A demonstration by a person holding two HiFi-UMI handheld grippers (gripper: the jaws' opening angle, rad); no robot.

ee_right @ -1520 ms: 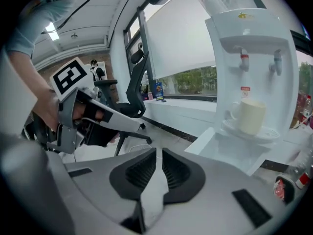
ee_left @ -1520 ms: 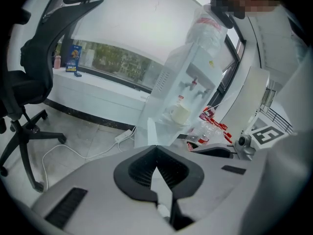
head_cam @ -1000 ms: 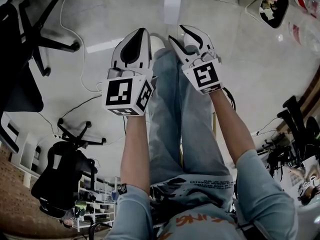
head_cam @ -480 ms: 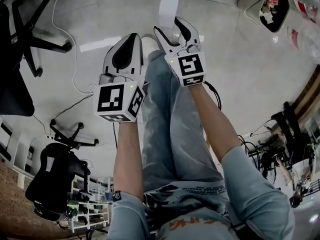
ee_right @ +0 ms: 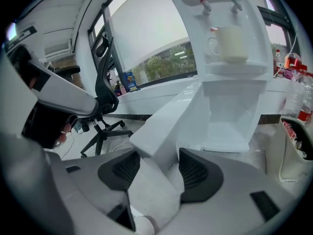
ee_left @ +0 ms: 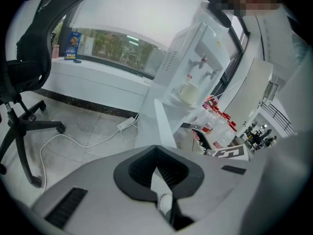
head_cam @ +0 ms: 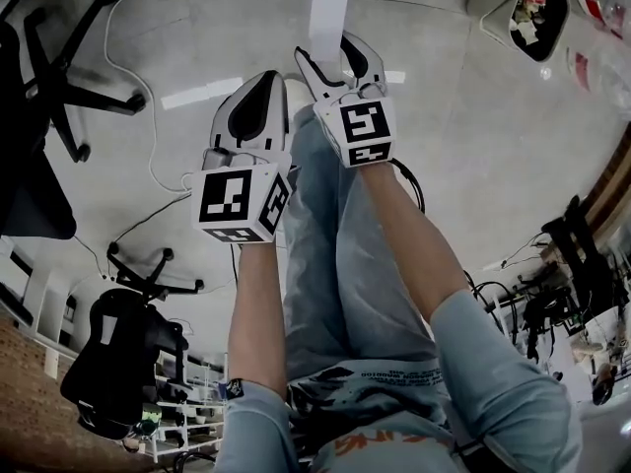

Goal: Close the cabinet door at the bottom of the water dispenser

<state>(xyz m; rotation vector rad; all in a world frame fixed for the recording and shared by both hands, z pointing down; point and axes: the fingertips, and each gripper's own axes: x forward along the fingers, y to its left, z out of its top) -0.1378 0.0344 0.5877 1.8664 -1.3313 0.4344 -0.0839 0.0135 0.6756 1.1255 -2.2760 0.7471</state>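
Note:
The white water dispenser stands ahead with a cream mug under its taps. Its bottom cabinet is open. The white cabinet door swings out toward me, edge-on. My right gripper is open, and the door's free edge sits between its dark pads. My left gripper hangs just left of it, shut on nothing, short of the door.
A black office chair stands to the left, another behind me. A power strip with its cable lies on the floor by the dispenser. A waste bin and plastic bottles are to the right.
My right gripper rolled, shifted up and left in the head view onto the door's edge, and its jaws spread wider. The left gripper barely moved.

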